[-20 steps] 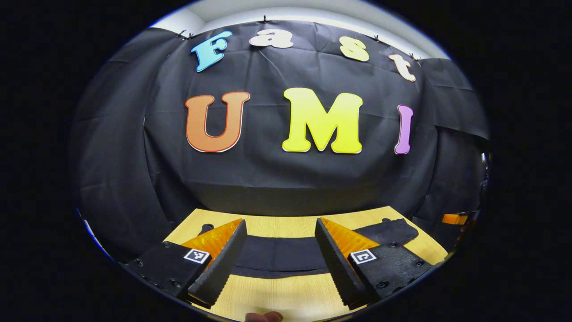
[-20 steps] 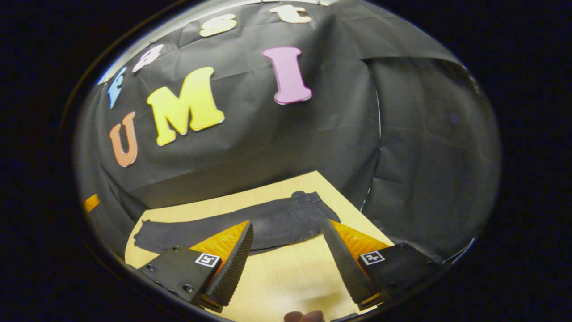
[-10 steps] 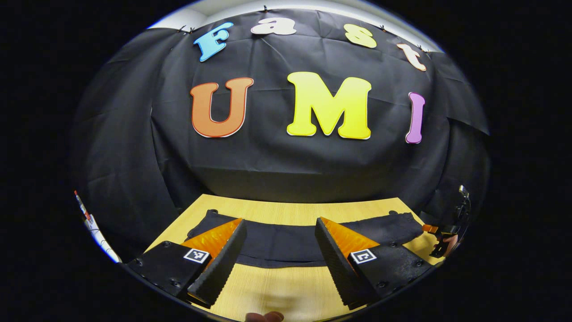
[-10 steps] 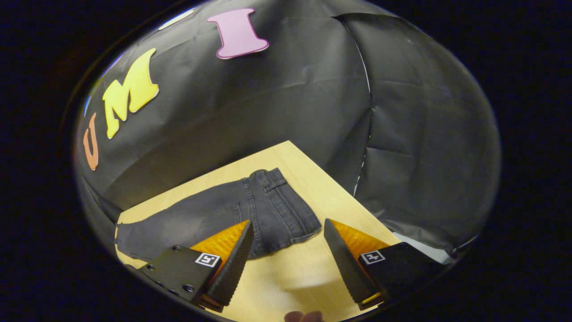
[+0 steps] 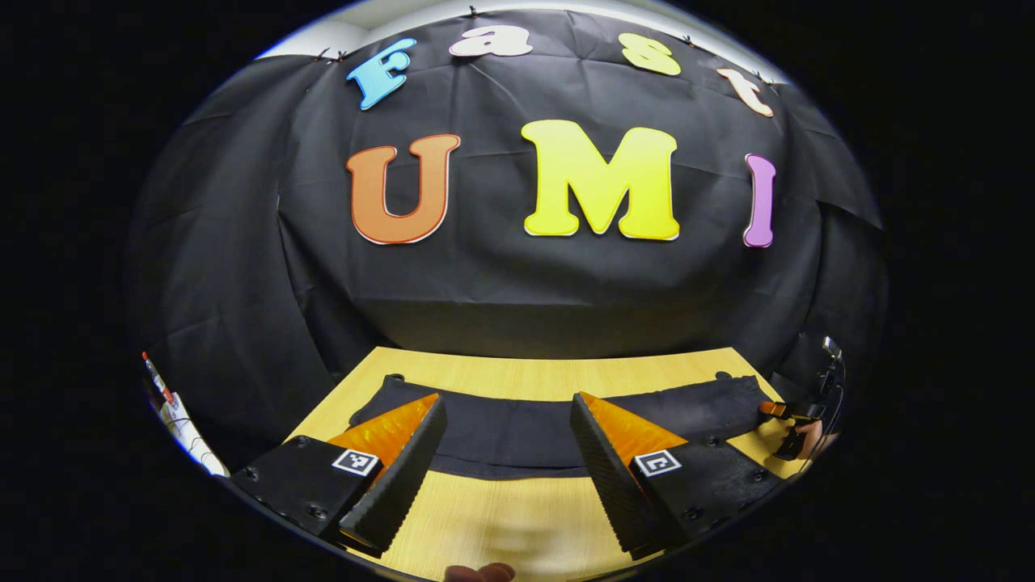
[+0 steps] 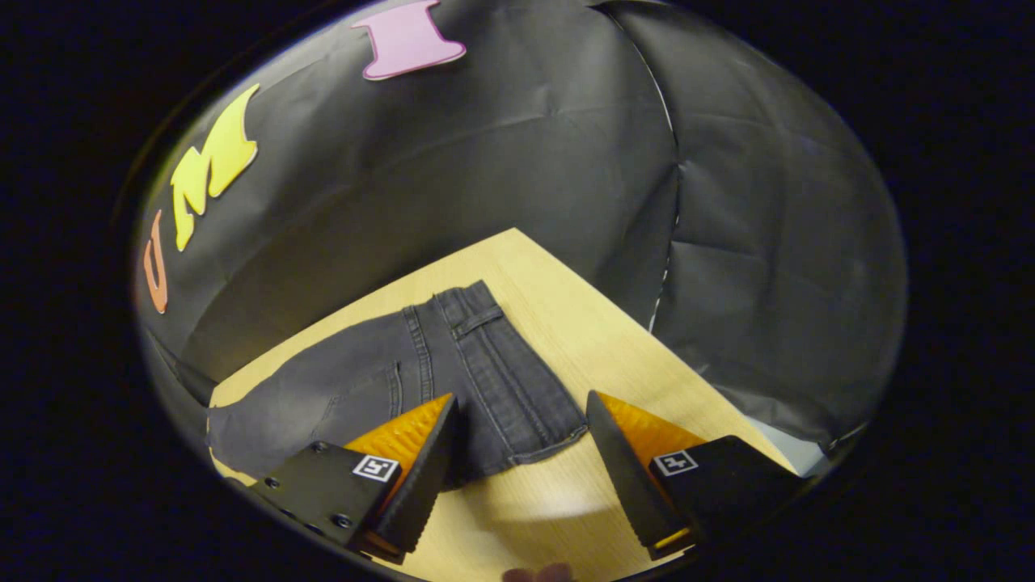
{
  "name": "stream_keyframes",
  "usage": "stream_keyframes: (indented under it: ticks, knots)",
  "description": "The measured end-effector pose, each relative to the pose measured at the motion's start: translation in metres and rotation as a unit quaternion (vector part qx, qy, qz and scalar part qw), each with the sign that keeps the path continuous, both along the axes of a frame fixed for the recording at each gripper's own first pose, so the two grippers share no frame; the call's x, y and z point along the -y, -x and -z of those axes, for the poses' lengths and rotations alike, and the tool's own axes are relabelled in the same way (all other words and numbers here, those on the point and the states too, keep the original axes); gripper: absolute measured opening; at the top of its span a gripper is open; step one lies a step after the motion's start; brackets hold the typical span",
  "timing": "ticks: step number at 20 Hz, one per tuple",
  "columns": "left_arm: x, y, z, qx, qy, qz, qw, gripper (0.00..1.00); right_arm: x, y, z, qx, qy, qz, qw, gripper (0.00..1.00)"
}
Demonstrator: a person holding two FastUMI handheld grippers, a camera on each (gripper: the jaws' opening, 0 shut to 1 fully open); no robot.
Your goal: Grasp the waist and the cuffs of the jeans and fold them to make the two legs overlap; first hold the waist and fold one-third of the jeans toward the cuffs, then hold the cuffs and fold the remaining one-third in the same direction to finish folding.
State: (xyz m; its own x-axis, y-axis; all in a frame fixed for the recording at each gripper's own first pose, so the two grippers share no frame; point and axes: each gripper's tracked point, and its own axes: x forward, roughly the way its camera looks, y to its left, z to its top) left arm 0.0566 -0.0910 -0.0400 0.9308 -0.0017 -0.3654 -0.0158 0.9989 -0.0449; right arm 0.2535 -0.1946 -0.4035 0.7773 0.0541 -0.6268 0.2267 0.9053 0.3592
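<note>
Left gripper view: left gripper (image 5: 505,453) wide open above the table's (image 5: 517,517) near edge, holding nothing; dark jeans (image 5: 517,432) lie flat lengthwise across the table. Right gripper view: right gripper (image 6: 521,473) wide open, empty, over the jeans' waist (image 6: 501,380) near the table's right edge.

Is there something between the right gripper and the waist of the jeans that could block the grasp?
Nothing visible does. The open right gripper faces the waist of the jeans across bare table.
</note>
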Motion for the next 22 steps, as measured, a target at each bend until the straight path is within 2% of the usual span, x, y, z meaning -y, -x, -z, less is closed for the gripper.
stream_keyframes:
  ticks: [1, 2, 4, 5, 6, 9, 10, 13, 15, 16, 18, 19, 20, 21, 22]
  knots:
    - [-0.005, 0.002, 0.002, -0.002, 0.003, -0.005, 1.0, 0.99, 0.0, 0.006, 0.001, -0.005, 0.006, -0.005, 1.0, 0.96]
    - [-0.01, 0.003, 0.004, -0.005, 0.008, -0.011, 1.0, 0.99, -0.008, 0.004, -0.002, -0.004, -0.007, -0.015, 1.0, 0.89]
    - [-0.018, 0.008, 0.009, -0.01, 0.022, -0.02, 1.0, 0.99, -0.011, 0.002, -0.002, -0.02, -0.02, -0.007, 1.0, 0.52]
    - [-0.023, 0.01, 0.01, -0.012, 0.026, -0.023, 0.999, 0.99, -0.011, 0.004, -0.002, -0.024, -0.024, -0.005, 0.999, 0.51]
    - [-0.028, 0.013, 0.012, -0.013, 0.027, -0.026, 0.999, 0.99, -0.013, 0.004, -0.007, -0.028, -0.024, -0.001, 0.999, 0.29]
    - [-0.048, 0.02, 0.014, -0.009, 0.028, -0.036, 0.999, 0.99, -0.012, 0.007, -0.021, -0.042, -0.012, -0.001, 0.999, 0.12]
    - [-0.057, 0.023, 0.014, -0.007, 0.029, -0.042, 0.999, 0.99, -0.012, 0.008, -0.032, -0.038, -0.011, 0.0, 0.999, 0.16]
    - [-0.077, 0.029, 0.017, -0.002, 0.039, -0.057, 0.998, 0.99, -0.018, 0.014, -0.067, -0.023, 0.005, -0.005, 1.0, 0.16]
    - [-0.09, 0.032, 0.022, -0.001, 0.049, -0.063, 0.997, 0.99, -0.025, 0.019, -0.1, -0.006, 0.01, -0.011, 1.0, 0.12]
    - [-0.095, 0.035, 0.026, 0.0, 0.055, -0.067, 0.996, 0.99, -0.037, 0.019, -0.118, 0.002, 0.011, -0.014, 1.0, 0.16]
    - [-0.106, 0.037, 0.029, 0.002, 0.067, -0.074, 0.995, 0.99, -0.065, 0.018, -0.153, 0.022, 0.017, -0.027, 0.999, 0.16]
    - [-0.112, 0.039, 0.031, 0.003, 0.07, -0.077, 0.995, 0.99, -0.08, 0.018, -0.171, 0.034, 0.023, -0.037, 0.998, 0.12]
    - [-0.12, 0.042, 0.034, 0.006, 0.072, -0.083, 0.994, 0.99, -0.1, 0.019, -0.189, 0.046, 0.028, -0.048, 0.997, 0.16]
    - [-0.126, 0.044, 0.037, 0.007, 0.076, -0.087, 0.993, 0.99, -0.12, 0.019, -0.207, 0.057, 0.033, -0.062, 0.996, 0.12]
    - [-0.133, 0.048, 0.04, 0.007, 0.082, -0.091, 0.992, 0.99, -0.143, 0.019, -0.225, 0.071, 0.037, -0.076, 0.994, 0.12]
